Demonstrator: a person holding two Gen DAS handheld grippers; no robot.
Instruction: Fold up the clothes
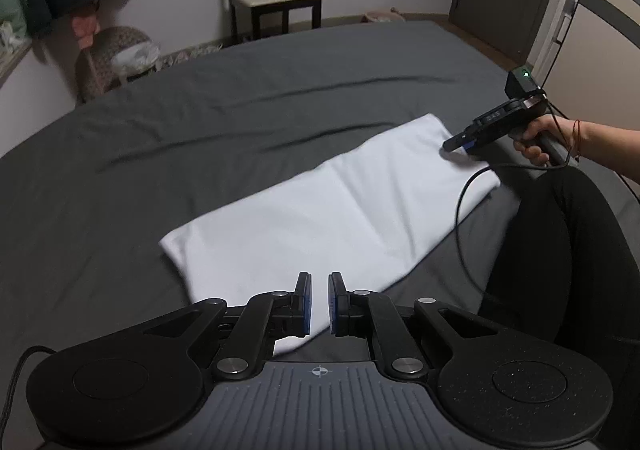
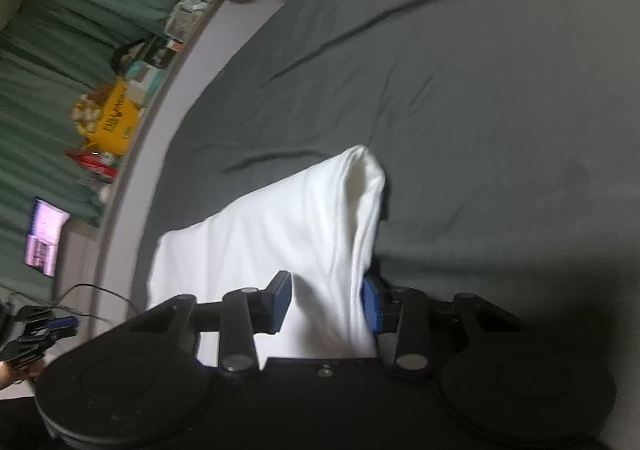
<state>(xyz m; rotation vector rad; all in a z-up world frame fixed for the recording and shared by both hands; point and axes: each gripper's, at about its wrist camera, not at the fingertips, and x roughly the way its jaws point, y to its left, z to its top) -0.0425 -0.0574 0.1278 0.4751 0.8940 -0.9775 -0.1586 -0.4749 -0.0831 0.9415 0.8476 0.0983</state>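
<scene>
In the left wrist view, the near corner of the folded white cloth [image 1: 320, 206] is hidden behind the left tool [image 1: 319, 302]. The packages on the windowsill [image 2: 108, 126] are blurred, and their labels cannot be read fully.

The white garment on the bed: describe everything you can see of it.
The white garment is plain, soft-looking fabric, folded into a long strip lying flat on the dark grey sheet, with a faint crease across its middle. The right gripper straddles one lifted end, cloth bunched between its open fingers. The left gripper hovers over the near end, slightly open.
</scene>
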